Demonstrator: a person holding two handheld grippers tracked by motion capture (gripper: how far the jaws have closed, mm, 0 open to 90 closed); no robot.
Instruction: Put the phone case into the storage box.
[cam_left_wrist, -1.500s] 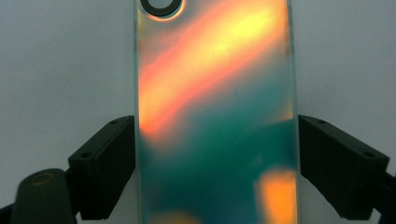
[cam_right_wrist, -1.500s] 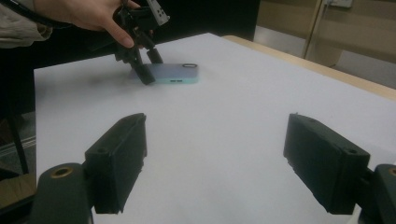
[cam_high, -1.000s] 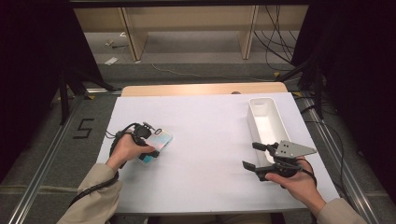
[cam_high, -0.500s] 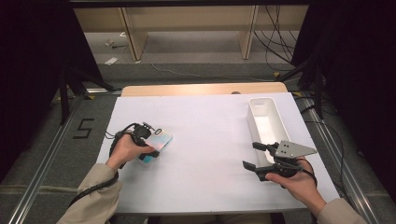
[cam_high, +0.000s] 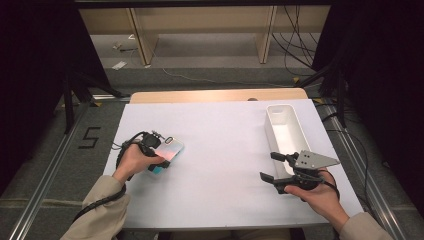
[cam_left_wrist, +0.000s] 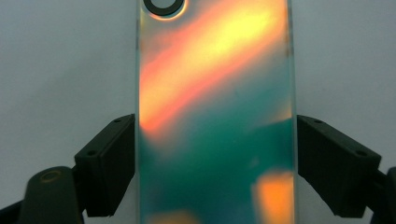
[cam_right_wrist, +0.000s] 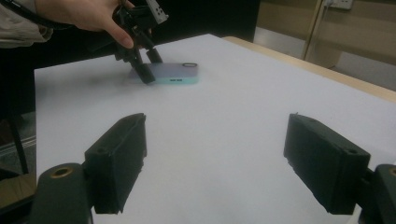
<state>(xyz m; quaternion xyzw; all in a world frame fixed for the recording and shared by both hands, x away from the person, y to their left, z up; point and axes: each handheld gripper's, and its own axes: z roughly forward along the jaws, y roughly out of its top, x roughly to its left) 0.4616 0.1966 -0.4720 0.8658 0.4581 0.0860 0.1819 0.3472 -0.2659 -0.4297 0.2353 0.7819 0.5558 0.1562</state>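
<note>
A phone (cam_high: 171, 148) with an iridescent back lies flat on the white table at the left. My left gripper (cam_high: 161, 156) is set over its near end. In the left gripper view the phone (cam_left_wrist: 215, 93) runs up between the jaws, and both black pads (cam_left_wrist: 109, 163) touch its long edges, so my left gripper (cam_left_wrist: 215, 168) is shut on it. The right gripper view shows the phone (cam_right_wrist: 177, 73) far off, with the left gripper (cam_right_wrist: 144, 70) and a hand at it. My right gripper (cam_high: 268, 166) hovers at the right, and my right gripper (cam_right_wrist: 224, 163) stands open with nothing between its pads.
A white oblong tray (cam_high: 276, 120) stands at the back right, just beyond the right gripper. A white sheet (cam_high: 225, 150) covers the table, with a wooden edge (cam_high: 215, 95) at the far side. Dark floor and metal rails flank the table.
</note>
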